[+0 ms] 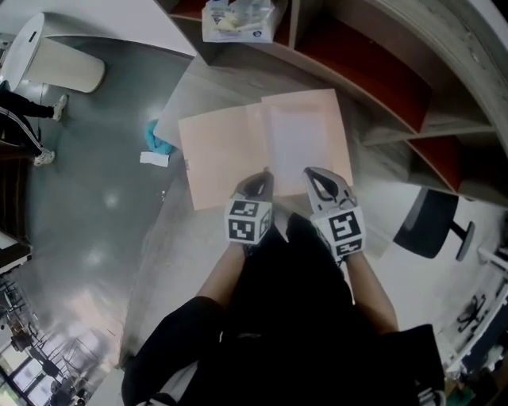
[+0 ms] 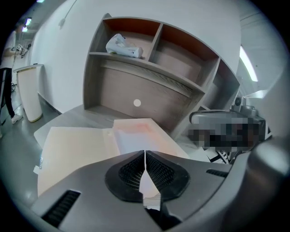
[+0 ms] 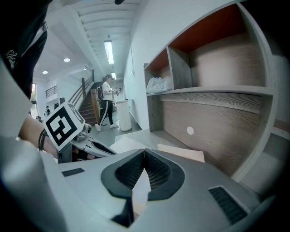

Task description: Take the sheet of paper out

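Note:
A pale peach folder [image 1: 222,158] lies open on the grey desk [image 1: 206,87], with a white sheet of paper [image 1: 298,151] on its right half. My left gripper [image 1: 263,176] hovers over the folder's near edge, jaws shut on nothing. To its right, my right gripper [image 1: 311,173] hangs shut and empty over the sheet's near edge. In the left gripper view the folder [image 2: 72,147] and the sheet [image 2: 131,141] lie just beyond my shut left gripper [image 2: 145,154]. The right gripper view shows my shut right gripper [image 3: 144,152], a folder corner [image 3: 183,153] and the left gripper's marker cube [image 3: 63,124].
A wooden shelf unit [image 1: 373,79] backs the desk, with a white bag [image 1: 236,20] in one compartment. On the floor to the left lie a blue object [image 1: 157,141] and a white scrap [image 1: 155,159]. A black chair [image 1: 429,222] stands right. A person [image 3: 107,102] stands far off.

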`<state>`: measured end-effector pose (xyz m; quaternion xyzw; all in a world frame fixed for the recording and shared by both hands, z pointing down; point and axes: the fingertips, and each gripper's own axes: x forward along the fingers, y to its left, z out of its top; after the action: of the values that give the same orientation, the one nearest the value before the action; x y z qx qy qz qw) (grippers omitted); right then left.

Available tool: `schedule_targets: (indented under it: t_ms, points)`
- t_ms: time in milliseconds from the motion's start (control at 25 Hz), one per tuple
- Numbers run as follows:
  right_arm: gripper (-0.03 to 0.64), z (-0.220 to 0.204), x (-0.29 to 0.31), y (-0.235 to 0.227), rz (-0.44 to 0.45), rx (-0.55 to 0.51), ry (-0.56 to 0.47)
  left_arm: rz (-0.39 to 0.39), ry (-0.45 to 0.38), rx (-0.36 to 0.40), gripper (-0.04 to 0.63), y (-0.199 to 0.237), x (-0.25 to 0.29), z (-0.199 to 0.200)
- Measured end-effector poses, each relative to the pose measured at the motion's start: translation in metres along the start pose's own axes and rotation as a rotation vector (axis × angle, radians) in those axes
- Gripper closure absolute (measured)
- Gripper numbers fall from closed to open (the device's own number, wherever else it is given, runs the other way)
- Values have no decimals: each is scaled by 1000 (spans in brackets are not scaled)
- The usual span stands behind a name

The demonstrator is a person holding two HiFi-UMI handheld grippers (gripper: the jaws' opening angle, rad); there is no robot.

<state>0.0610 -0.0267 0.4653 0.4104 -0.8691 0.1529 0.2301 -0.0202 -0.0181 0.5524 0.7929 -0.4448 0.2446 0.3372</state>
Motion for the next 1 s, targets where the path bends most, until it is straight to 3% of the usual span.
schedule_targets:
  t_ms: [400, 600, 840, 1000]
  points:
    - [600, -21, 13, -2, -160, 100, 80, -82, 112, 11, 546, 25, 38, -10]
    - [600, -30, 18, 1, -218, 147, 102, -79, 183, -26, 545, 46, 59, -20]
    - [600, -36, 11, -3, -298, 178, 127, -90, 225, 6, 540, 58, 83, -25]
    - [600, -42, 0, -10, -338, 201, 135, -100, 274, 3, 485, 56, 93, -34]
